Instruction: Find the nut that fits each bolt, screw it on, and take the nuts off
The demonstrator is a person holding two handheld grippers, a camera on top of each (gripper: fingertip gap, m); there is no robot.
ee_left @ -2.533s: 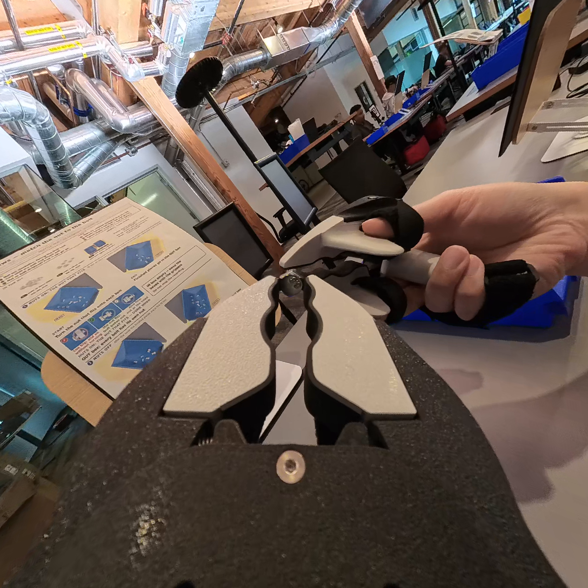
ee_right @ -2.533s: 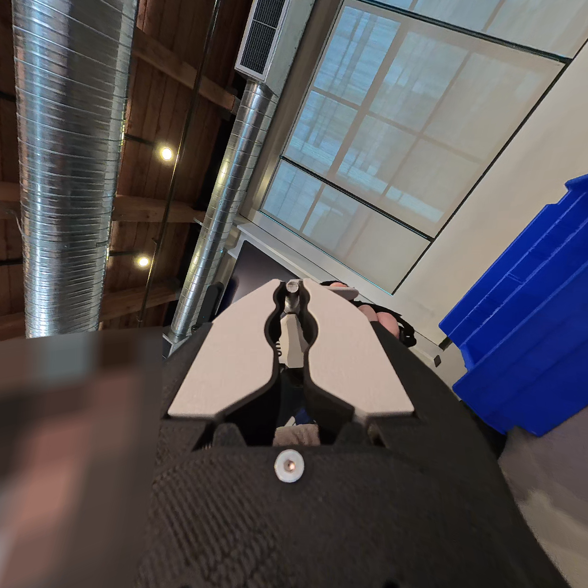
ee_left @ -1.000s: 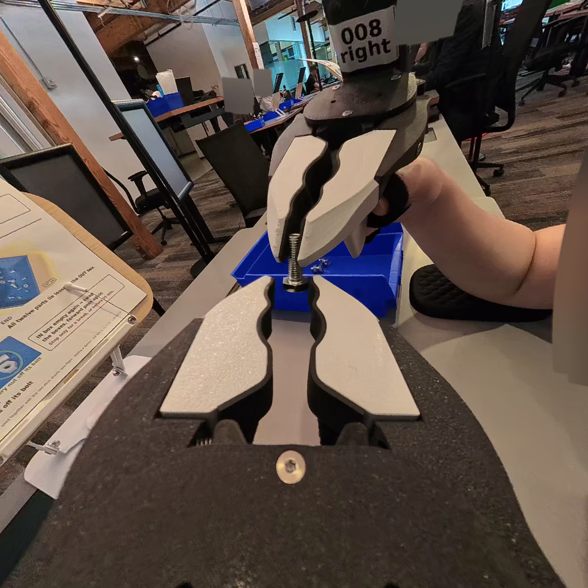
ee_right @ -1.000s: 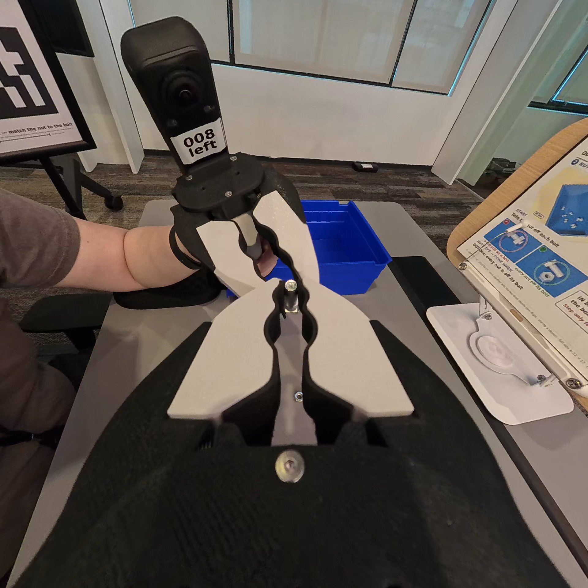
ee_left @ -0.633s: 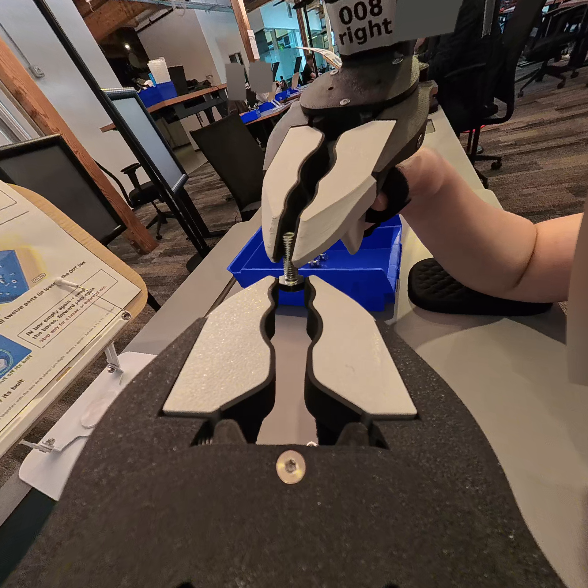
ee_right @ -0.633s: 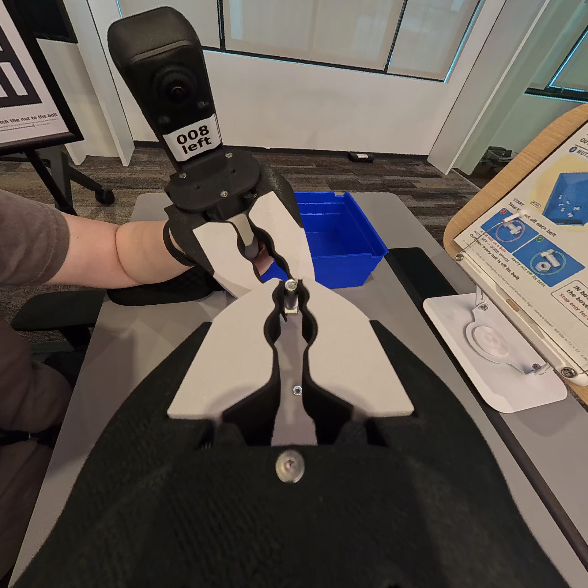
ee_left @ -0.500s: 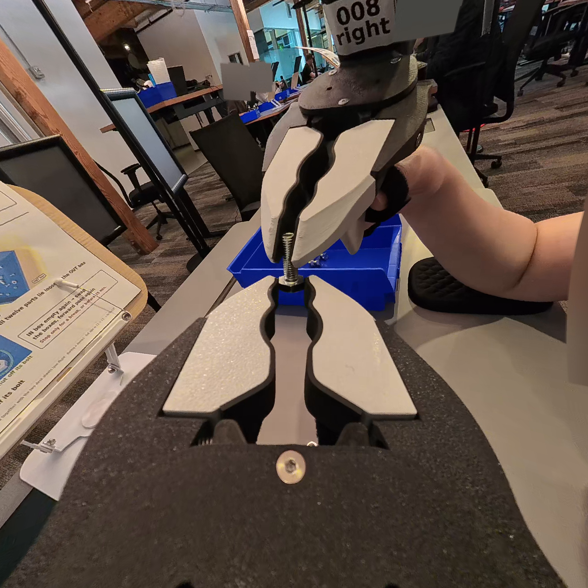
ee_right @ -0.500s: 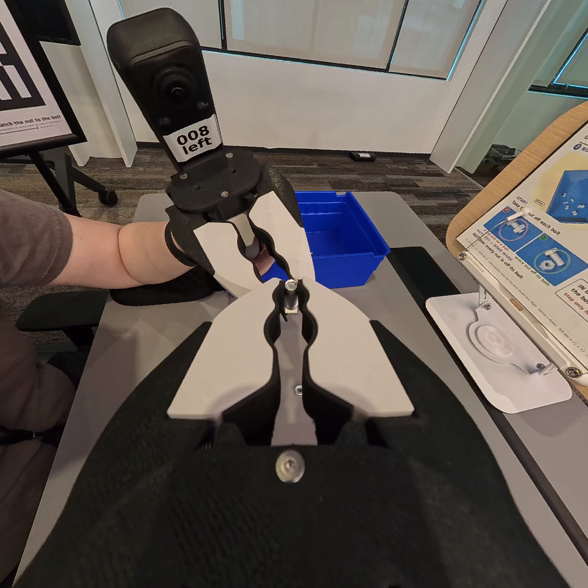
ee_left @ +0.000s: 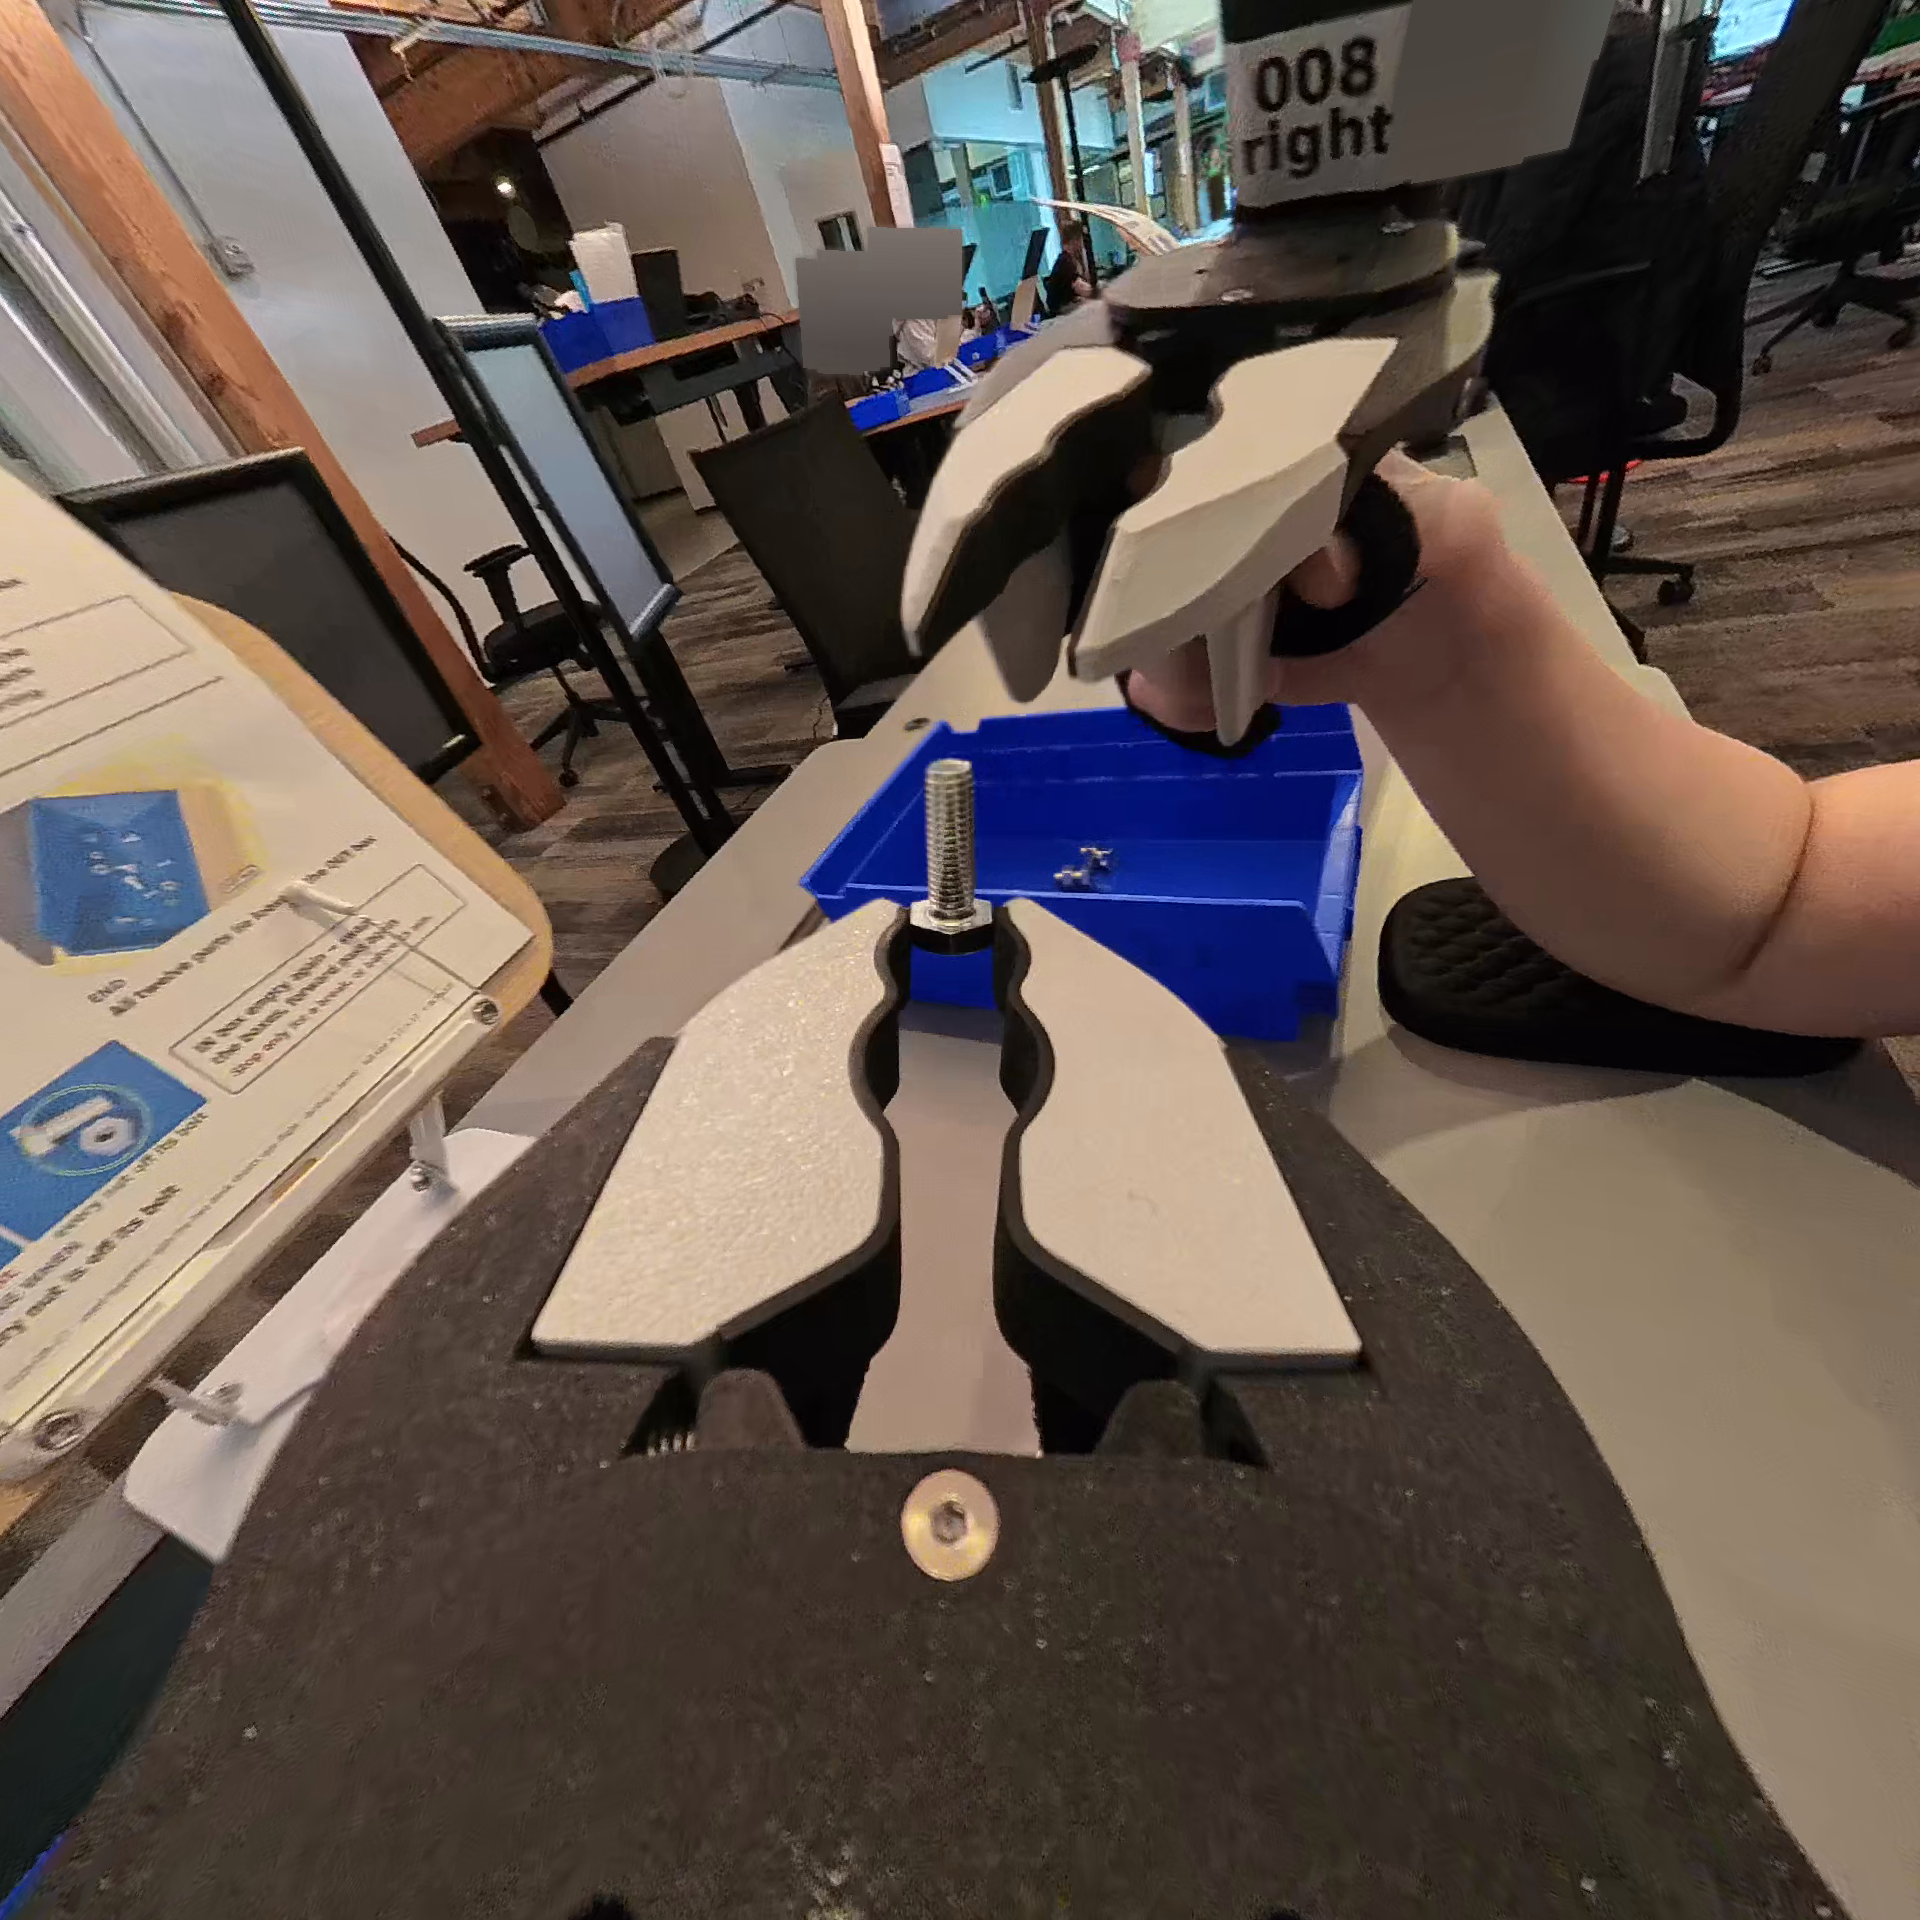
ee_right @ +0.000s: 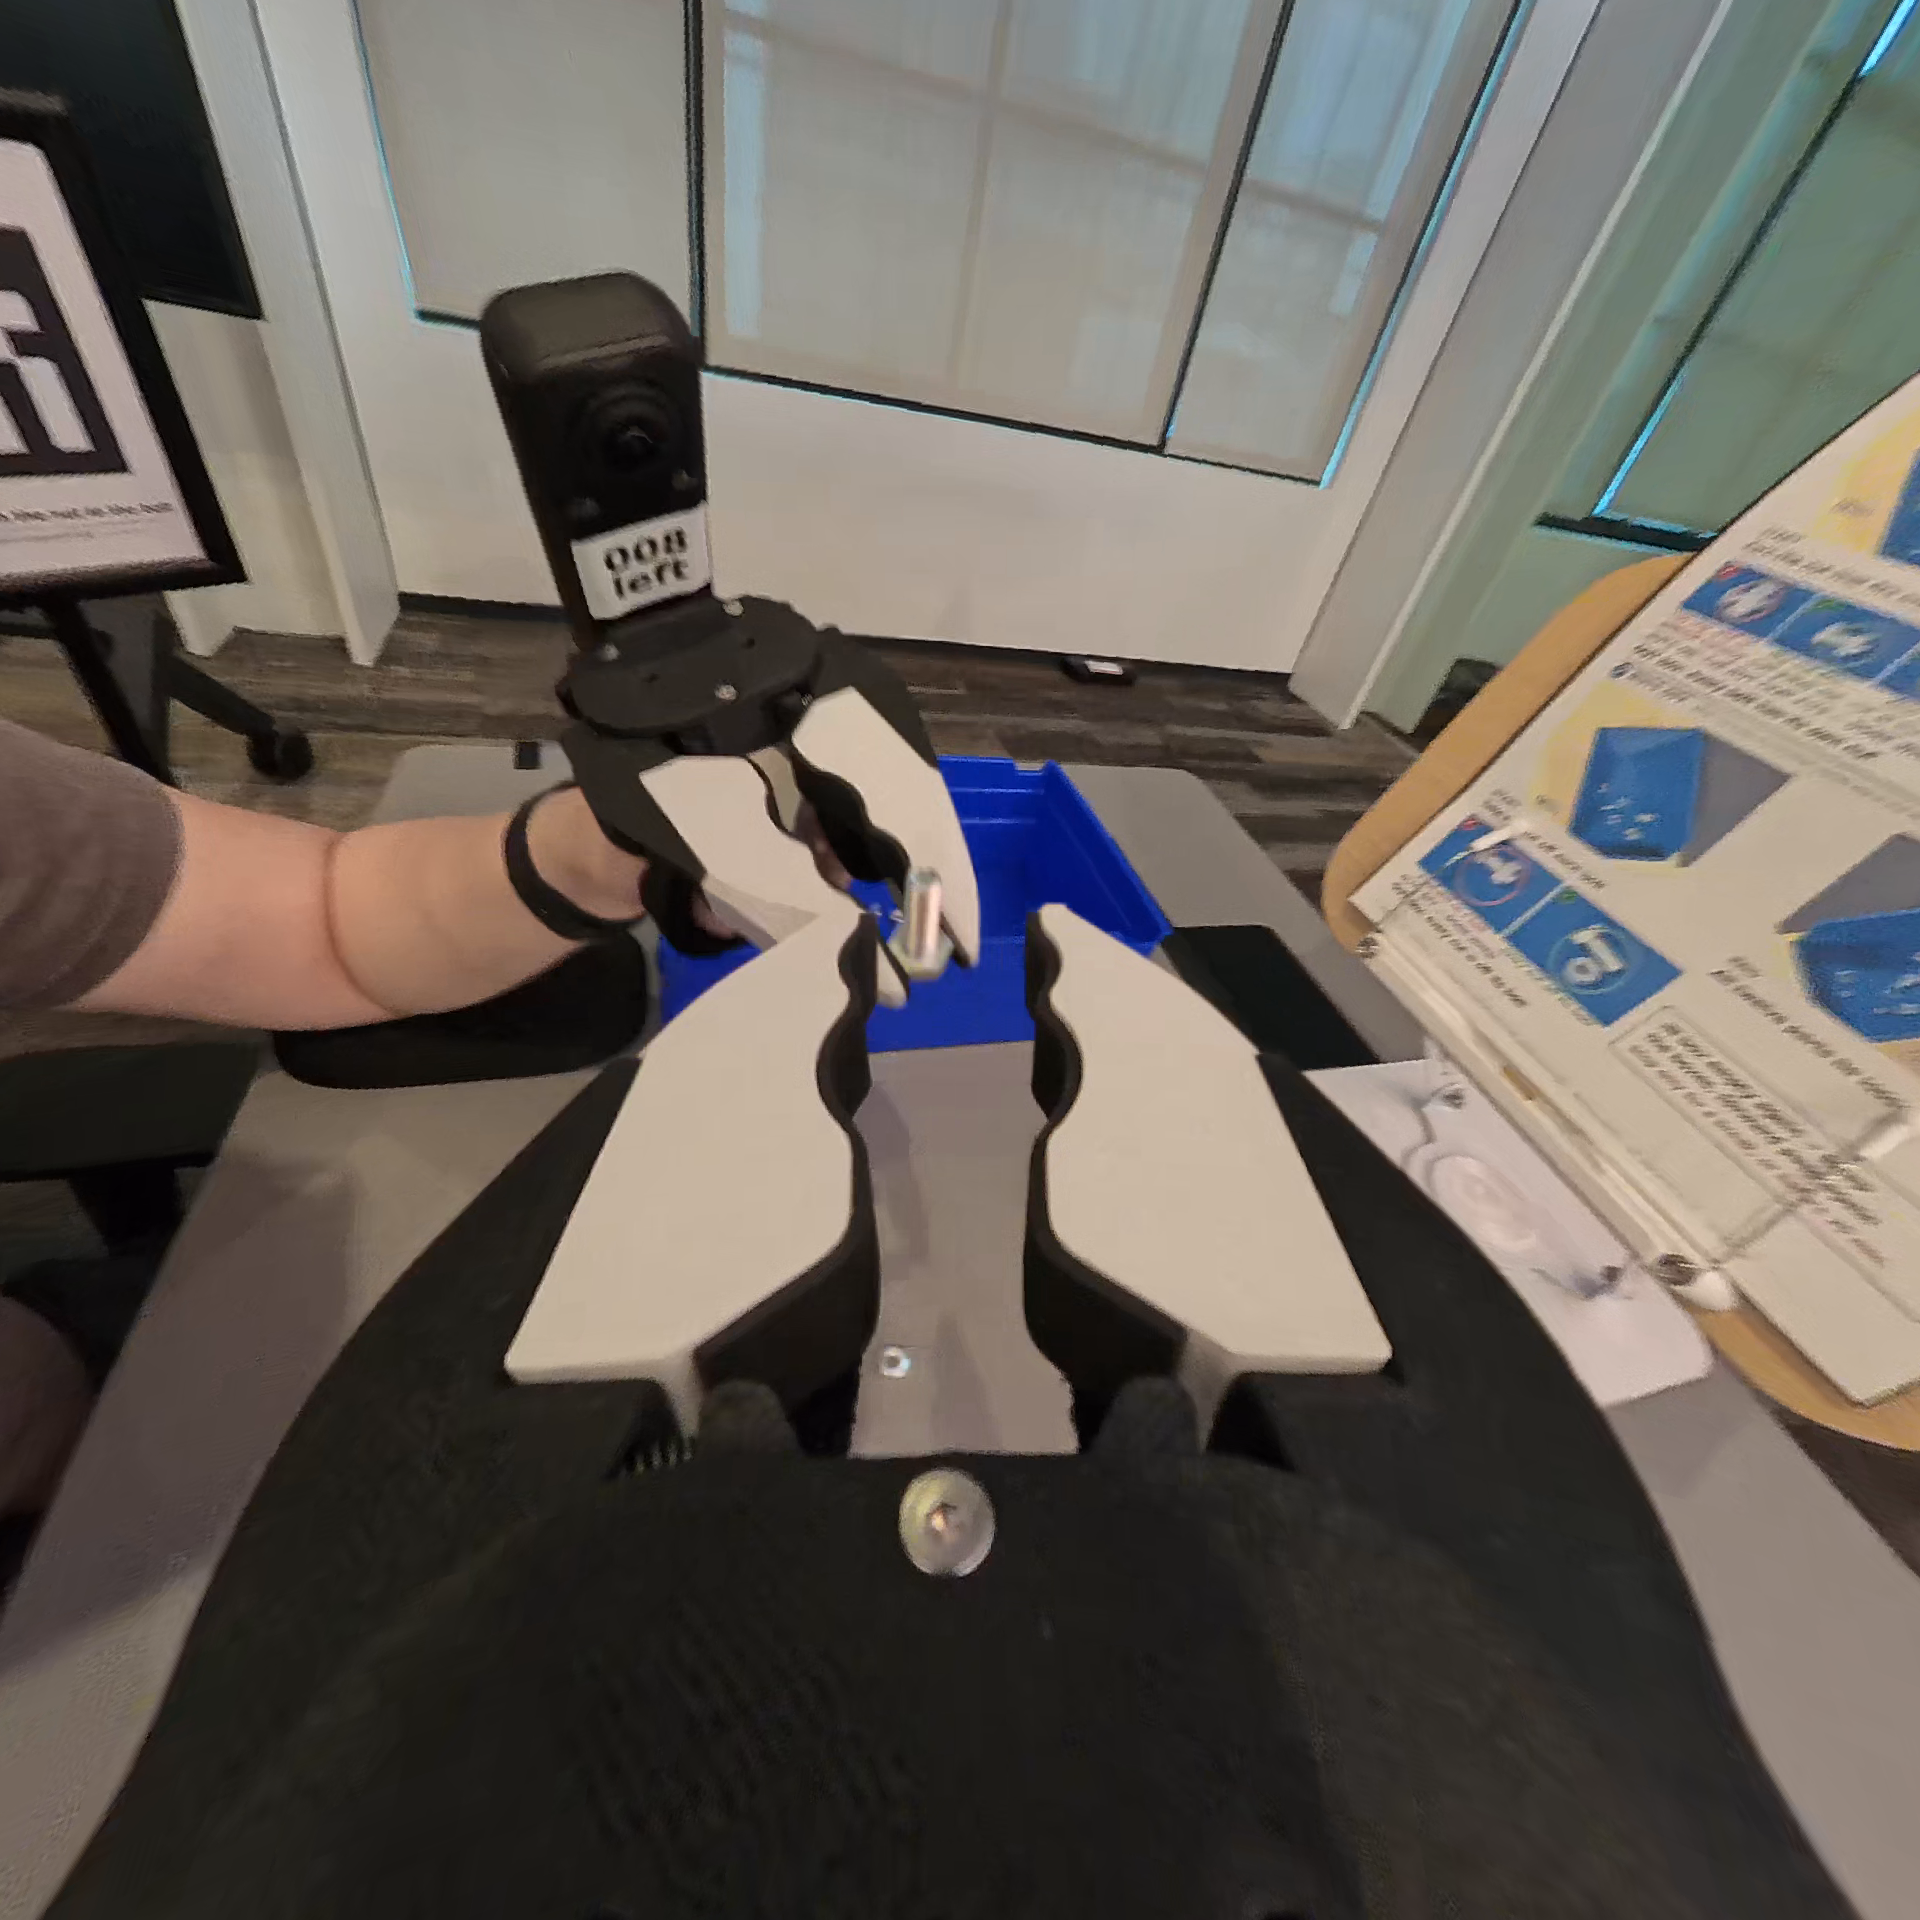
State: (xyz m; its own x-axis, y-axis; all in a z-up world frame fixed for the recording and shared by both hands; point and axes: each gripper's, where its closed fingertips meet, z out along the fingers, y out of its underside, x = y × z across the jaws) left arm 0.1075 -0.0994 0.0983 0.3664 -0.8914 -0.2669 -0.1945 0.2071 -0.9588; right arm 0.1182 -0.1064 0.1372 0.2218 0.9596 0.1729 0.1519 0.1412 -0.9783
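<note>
We see the left tool (ee_left: pixel 948 925) clamped on the bolt (ee_left: pixel 948 840) at its base, threaded shank upright before the blue bin (ee_left: pixel 1164 904) on the tabletop (ee_left: pixel 1558 1195). Our right tool (ee_right: pixel 945 935) stands spread and empty, raised clear above the bolt.

The bolt (ee_left: pixel 948 840) is bright threaded metal. The fingers (ee_left: pixel 748 1132) of the left hand-held gripper (ee_left: pixel 948 935) look matt, grainy grey plastic on a rough black body. The bin (ee_left: pixel 1195 935) is glossy blue plastic; the surface (ee_left: pixel 1558 1247) is smooth matt grey.
</note>
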